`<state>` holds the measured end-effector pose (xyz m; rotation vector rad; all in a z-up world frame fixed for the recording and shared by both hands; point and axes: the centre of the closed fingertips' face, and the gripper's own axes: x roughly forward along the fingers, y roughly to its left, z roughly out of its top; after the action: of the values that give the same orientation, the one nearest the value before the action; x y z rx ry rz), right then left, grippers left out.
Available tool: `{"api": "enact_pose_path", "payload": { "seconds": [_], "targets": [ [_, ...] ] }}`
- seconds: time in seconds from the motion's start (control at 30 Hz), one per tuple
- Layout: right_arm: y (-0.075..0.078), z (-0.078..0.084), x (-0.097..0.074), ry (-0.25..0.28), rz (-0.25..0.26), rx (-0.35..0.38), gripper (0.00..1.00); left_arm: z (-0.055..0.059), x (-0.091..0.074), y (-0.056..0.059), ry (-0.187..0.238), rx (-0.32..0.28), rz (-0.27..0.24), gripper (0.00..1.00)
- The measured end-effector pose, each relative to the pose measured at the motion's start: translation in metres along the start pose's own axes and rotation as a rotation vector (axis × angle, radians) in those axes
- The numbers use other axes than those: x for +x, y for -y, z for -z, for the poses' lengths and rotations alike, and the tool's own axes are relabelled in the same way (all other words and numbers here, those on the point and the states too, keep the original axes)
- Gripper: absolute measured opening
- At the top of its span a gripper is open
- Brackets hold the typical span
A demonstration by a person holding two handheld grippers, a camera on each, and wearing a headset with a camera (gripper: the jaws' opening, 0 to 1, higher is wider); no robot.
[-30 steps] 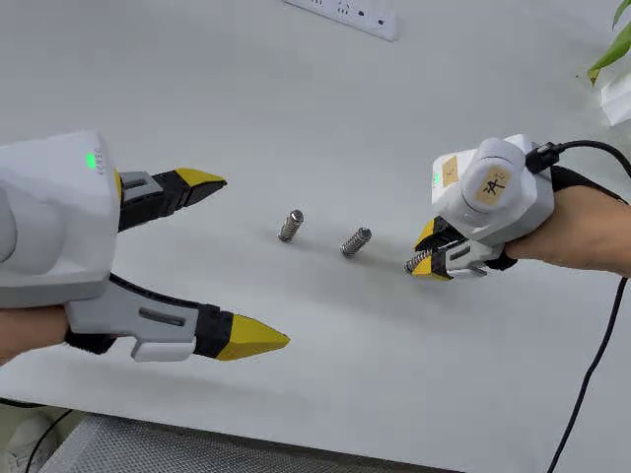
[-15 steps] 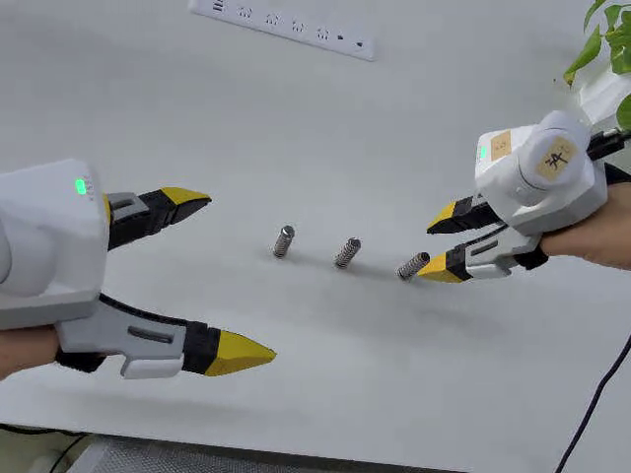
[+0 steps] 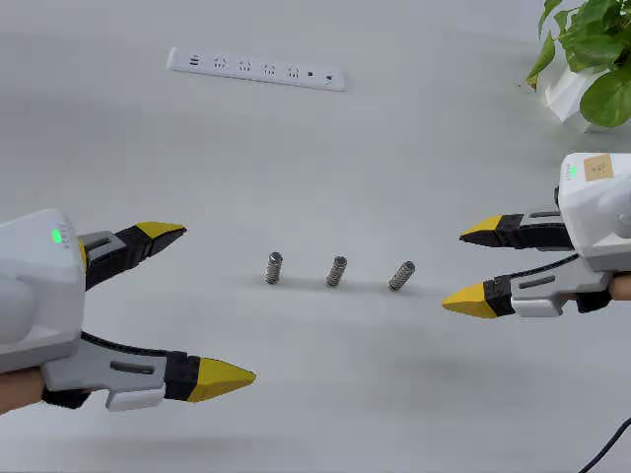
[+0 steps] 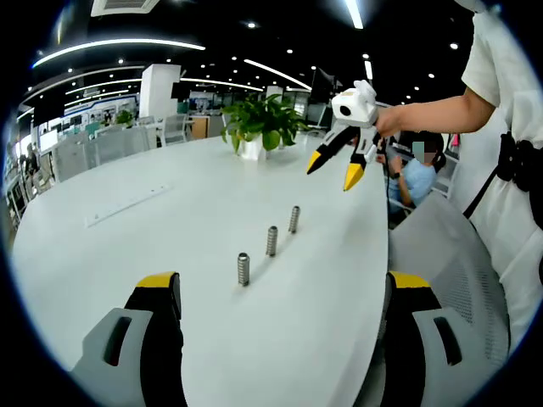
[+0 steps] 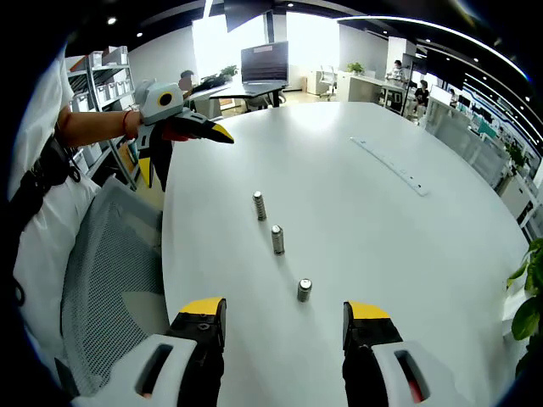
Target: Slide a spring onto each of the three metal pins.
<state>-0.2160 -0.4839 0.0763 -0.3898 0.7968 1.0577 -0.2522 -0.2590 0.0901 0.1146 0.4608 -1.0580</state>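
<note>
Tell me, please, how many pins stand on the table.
3, in one row on the table: the left pin nearest the left gripper, the middle pin, and the right pin nearest the right gripper. Each wears a spring; none seems hidden.

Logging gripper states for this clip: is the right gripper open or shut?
Open. In the head view the right gripper has its jaws apart, with nothing between them; the right gripper view shows the same gap.
</note>
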Motion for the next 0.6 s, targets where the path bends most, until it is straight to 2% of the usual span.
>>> {"api": "enact_pose_path", "payload": {
  "seconds": [0.2, 0.4, 0.47, 0.6],
  "targets": [
    [-0.014, 0.018, -0.009, 0.099, 0.022, 0.063, 0.71, 0.003, -0.001, -0.002, -0.007, 0.015, -0.016, 0.99],
    [-0.020, 0.021, -0.013, 0.224, 0.061, 0.104, 0.85, 0.008, 0.001, -0.006, -0.020, 0.021, -0.035, 0.99],
    [-0.023, 0.023, -0.013, 0.244, 0.063, 0.115, 0.89, 0.011, 0.002, -0.007, -0.029, 0.019, -0.039, 0.99],
    [-0.027, 0.030, -0.013, 0.252, 0.074, 0.130, 0.90, 0.018, 0.004, -0.006, -0.050, 0.025, -0.046, 0.99]
  ]
}}
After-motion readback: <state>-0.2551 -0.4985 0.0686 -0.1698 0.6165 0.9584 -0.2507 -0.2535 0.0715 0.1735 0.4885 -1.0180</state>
